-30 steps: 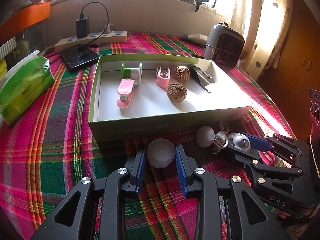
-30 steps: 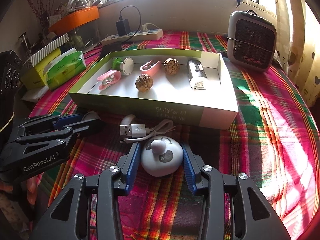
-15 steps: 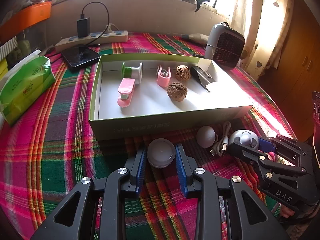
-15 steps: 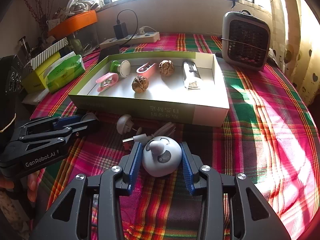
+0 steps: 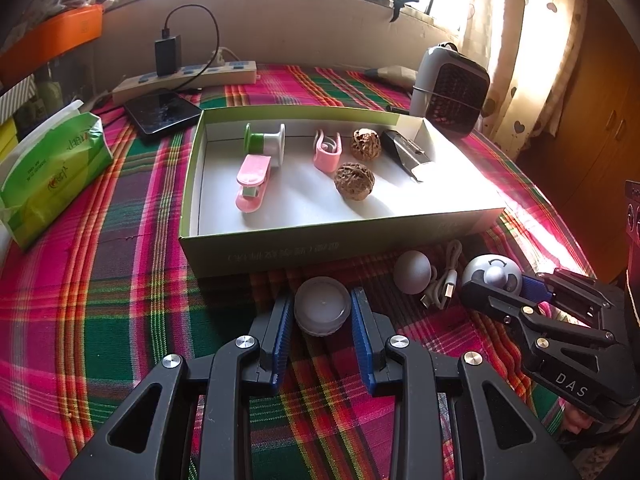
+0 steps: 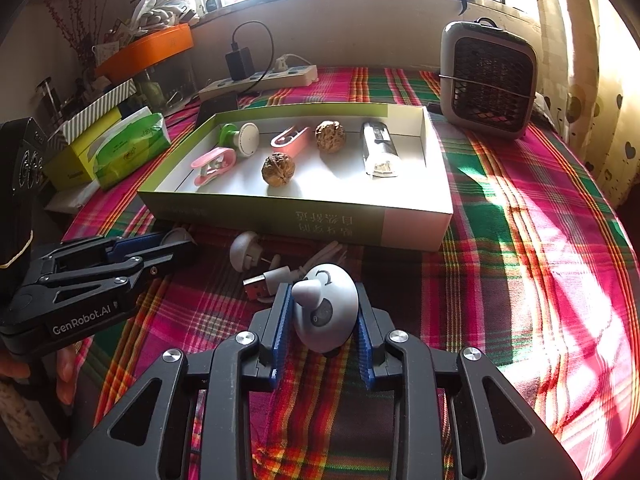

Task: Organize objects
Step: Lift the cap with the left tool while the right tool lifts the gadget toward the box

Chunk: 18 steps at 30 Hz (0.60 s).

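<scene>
Left hand-held gripper (image 5: 322, 312): blue ribbed pads clamped on a round translucent cap (image 5: 322, 305) at the plaid surface (image 5: 120, 280). Right hand-held gripper (image 6: 322, 316): clenched on a smooth white dome-shaped toy (image 6: 326, 312), cable (image 6: 276, 278) at its 11 o'clock. Shallow cardboard box (image 5: 320, 246) at 12 o'clock: two wrinkled walnuts (image 5: 355, 181), pink clips (image 5: 253, 184), spool (image 5: 266, 143).

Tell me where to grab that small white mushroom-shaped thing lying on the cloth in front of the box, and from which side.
Grip the mushroom-shaped piece across its rounded cap, coming from above. It lies tipped on its side on the tablecloth, its thin stem pointing toward the USB cable. The cap looks like the widest, firmest part; the stem seems too slim and sits close to the cable.
</scene>
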Each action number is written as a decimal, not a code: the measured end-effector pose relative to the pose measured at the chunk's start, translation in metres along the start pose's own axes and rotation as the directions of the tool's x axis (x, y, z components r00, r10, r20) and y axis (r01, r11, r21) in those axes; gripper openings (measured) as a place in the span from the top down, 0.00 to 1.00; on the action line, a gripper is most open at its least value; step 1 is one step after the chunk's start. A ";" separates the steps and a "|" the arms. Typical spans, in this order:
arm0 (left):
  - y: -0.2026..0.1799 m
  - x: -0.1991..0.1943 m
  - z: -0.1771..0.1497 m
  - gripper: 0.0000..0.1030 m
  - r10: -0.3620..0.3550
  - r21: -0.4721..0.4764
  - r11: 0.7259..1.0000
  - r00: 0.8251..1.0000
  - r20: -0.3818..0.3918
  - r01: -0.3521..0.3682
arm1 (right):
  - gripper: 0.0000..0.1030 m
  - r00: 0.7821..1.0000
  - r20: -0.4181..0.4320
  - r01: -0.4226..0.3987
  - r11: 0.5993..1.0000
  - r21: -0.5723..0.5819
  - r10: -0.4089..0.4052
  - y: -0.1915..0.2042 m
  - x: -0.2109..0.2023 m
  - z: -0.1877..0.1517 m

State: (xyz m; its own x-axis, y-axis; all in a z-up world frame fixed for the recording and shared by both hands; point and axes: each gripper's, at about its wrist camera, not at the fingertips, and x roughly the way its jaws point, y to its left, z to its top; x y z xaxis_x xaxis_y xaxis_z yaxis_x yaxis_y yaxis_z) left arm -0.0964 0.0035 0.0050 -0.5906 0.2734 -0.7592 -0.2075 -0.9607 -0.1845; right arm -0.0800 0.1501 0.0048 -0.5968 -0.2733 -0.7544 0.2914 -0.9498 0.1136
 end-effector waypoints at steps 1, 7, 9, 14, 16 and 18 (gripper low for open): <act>0.000 0.000 0.000 0.74 0.001 0.002 1.000 1.000 0.001 -0.001 | 0.71 1.000 0.000 0.000 1.000 0.000 0.000 0.000 0.000 0.000; 0.000 0.000 -0.001 0.74 0.005 0.002 1.000 1.000 0.000 -0.005 | 0.71 1.000 0.001 0.002 1.000 0.001 -0.002 -0.001 -0.001 0.000; -0.001 -0.001 -0.001 0.75 0.006 0.000 1.000 1.000 0.000 -0.006 | 0.71 1.000 0.003 0.001 1.000 0.007 -0.001 -0.003 -0.002 -0.001; -0.002 -0.004 -0.003 0.75 0.004 0.005 1.000 1.000 0.001 -0.004 | 0.71 1.000 0.014 -0.007 1.000 0.012 0.007 -0.005 -0.006 0.001; -0.002 -0.006 -0.001 0.75 0.002 0.007 1.000 1.000 0.003 -0.002 | 0.71 1.000 0.017 -0.013 1.000 0.017 0.013 -0.006 -0.007 0.002; -0.001 -0.007 0.002 0.75 -0.001 0.010 1.000 1.000 0.008 0.001 | 0.71 1.000 0.019 -0.016 1.000 0.019 0.016 -0.007 -0.008 0.004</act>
State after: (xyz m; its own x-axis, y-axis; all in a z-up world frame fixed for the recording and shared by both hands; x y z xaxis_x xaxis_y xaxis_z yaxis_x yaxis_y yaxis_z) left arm -0.0937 0.0030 0.0123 -0.5962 0.2751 -0.7542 -0.2158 -0.9598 -0.1794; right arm -0.0803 0.1583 0.0120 -0.6061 -0.2914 -0.7400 0.2872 -0.9479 0.1381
